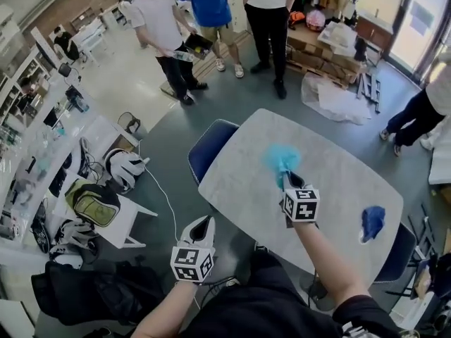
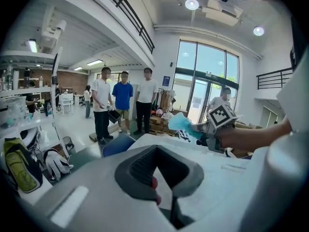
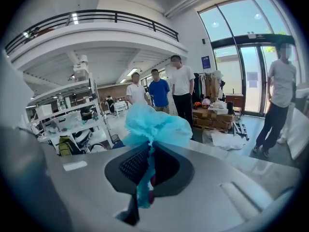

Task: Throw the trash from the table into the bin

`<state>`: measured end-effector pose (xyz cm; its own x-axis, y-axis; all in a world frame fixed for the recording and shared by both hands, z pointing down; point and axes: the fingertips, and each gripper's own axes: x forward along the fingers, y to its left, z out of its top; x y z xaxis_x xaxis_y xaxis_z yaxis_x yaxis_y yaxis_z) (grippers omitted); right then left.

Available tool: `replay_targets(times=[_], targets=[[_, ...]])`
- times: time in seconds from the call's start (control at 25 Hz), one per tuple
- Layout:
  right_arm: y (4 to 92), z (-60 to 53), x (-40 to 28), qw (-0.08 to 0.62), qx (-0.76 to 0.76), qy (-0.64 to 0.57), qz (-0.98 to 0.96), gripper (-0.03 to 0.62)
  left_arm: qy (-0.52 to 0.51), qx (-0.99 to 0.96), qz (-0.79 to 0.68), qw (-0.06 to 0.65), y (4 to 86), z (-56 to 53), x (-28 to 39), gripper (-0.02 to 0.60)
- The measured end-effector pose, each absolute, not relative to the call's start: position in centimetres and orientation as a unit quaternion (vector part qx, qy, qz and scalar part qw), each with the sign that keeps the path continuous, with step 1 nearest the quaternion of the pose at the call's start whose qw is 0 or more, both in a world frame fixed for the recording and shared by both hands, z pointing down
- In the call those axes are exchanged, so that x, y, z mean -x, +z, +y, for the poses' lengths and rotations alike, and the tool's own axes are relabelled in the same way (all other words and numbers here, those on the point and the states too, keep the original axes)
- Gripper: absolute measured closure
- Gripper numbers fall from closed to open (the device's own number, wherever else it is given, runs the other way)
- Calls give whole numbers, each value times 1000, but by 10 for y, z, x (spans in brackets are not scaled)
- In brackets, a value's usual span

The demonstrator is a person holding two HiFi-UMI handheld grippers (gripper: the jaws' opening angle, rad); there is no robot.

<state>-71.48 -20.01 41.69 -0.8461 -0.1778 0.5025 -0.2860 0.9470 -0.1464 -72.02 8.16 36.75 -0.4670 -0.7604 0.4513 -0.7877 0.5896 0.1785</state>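
My right gripper is over the middle of the white table and is shut on a crumpled teal tissue. In the right gripper view the tissue puffs out above the jaws and a strip of it hangs down between them. A darker blue crumpled piece lies near the table's right edge. My left gripper hangs off the table's left side, lower than the tabletop; its jaws stand slightly apart with nothing between them. No bin shows in any view.
A blue chair is pushed against the table's left end. White shelves and a low table with helmets and bags stand at the left. Several people stand at the far side; cardboard boxes are behind them.
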Motion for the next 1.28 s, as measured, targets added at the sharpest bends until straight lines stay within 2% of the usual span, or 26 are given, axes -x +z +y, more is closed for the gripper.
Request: replay_targets(times=[0.28,0.52,1.28], targets=[[335,-112,661,189,-117,122,-967,560,19,-468,-858,211,336,131,706,581],[300,-46,631,159,-113,116,-974,560,15,-476,-858,195,327,179,691,581],[276,43,563,147,-127,97,-976,560,-6,-478,-858,187,329,260,648,581]])
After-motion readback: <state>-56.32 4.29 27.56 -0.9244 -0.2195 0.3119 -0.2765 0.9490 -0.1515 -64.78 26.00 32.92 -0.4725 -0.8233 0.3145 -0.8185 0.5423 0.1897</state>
